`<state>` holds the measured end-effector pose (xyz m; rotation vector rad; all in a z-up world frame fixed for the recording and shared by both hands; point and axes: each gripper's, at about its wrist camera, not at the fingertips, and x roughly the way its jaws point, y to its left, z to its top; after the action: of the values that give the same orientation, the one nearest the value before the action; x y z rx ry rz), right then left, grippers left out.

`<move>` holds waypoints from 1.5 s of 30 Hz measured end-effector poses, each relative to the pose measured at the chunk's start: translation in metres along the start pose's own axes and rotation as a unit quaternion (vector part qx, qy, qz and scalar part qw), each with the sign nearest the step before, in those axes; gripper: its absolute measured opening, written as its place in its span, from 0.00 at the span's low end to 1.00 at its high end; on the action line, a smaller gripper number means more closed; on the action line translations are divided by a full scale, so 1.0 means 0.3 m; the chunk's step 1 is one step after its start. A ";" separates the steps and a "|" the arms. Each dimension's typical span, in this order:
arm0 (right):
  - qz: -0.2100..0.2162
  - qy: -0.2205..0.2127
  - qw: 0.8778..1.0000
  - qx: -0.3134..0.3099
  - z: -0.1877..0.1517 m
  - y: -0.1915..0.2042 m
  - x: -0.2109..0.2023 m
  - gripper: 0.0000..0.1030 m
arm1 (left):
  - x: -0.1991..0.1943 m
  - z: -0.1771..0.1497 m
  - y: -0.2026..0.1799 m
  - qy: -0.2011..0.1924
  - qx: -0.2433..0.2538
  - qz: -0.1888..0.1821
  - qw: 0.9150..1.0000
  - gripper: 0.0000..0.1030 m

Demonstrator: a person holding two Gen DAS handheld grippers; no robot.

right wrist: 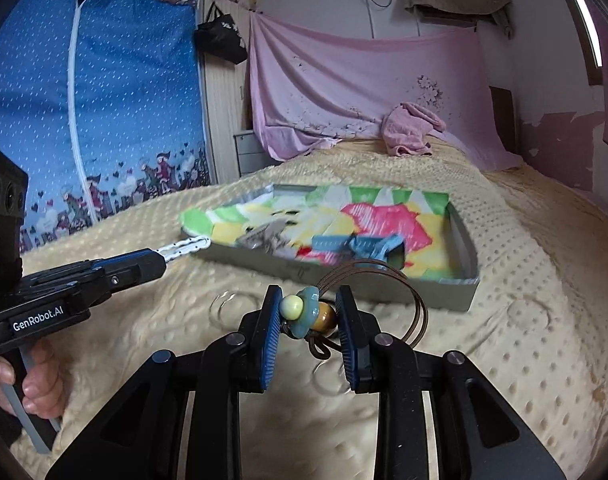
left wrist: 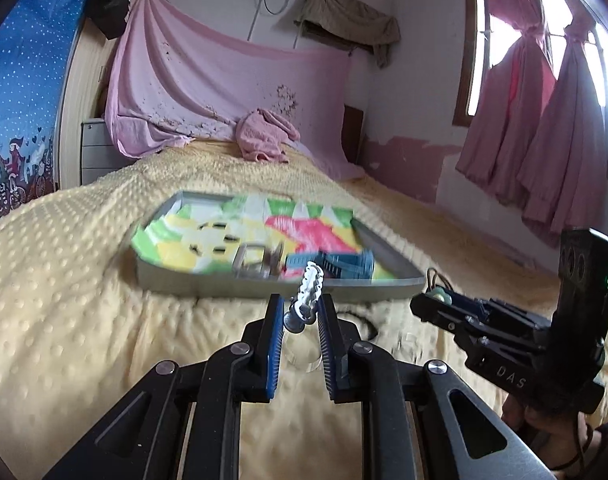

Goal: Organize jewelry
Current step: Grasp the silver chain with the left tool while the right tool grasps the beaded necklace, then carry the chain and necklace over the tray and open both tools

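My left gripper point(left wrist: 300, 307) is shut on a white hair clip point(left wrist: 308, 292) that sticks up and forward above the bed; it also shows in the right wrist view point(right wrist: 186, 249). My right gripper point(right wrist: 308, 307) is shut on a hair tie with a blue-green flower charm point(right wrist: 305, 312) and brown elastic loops; the gripper shows at the right of the left wrist view point(left wrist: 431, 300). A grey tray point(left wrist: 208, 282) with a colourful lining lies ahead on the bed and holds a blue clip point(left wrist: 335, 266) and a metal piece point(left wrist: 256, 262). Both grippers hover just short of the tray's near wall point(right wrist: 343, 280).
The yellow dotted blanket point(left wrist: 84, 300) covers the bed. Clear ring-shaped items point(right wrist: 232, 306) lie on the blanket near the grippers. A pink towel point(left wrist: 266, 134) and pink sheet are at the bed's far end. A blue wardrobe point(right wrist: 84, 100) stands left, curtains right.
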<state>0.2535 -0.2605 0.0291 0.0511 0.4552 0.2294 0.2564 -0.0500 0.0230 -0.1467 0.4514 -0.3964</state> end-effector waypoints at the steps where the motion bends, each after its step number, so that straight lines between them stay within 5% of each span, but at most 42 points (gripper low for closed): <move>1: -0.002 -0.001 1.000 0.000 0.018 -0.013 0.011 0.24 | 0.019 0.020 -0.003 -0.001 -0.006 -0.005 1.000 0.16; 11: -0.030 0.026 0.999 -0.001 0.153 -0.160 0.180 0.24 | 0.268 0.127 -0.065 0.018 -0.017 -0.009 1.000 0.16; 24: -0.051 0.134 0.989 0.038 0.089 -0.258 0.385 0.24 | 0.495 0.089 -0.074 0.120 -0.027 0.024 0.992 0.16; 37: -0.047 0.138 0.989 0.041 0.081 -0.260 0.390 0.30 | 0.492 0.078 -0.090 0.126 -0.017 0.036 0.991 0.17; 40: -0.053 0.121 0.990 0.041 0.080 -0.259 0.354 0.39 | 0.467 0.080 -0.077 0.116 -0.028 0.033 0.992 0.17; 45: -0.067 0.062 0.994 0.052 0.081 -0.269 0.250 0.42 | 0.408 0.081 -0.051 0.088 -0.053 0.017 0.995 0.19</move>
<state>0.3464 -0.3216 0.0105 0.1087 0.5929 0.0777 0.3632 -0.1123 -0.0003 -0.2067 0.6492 -0.3536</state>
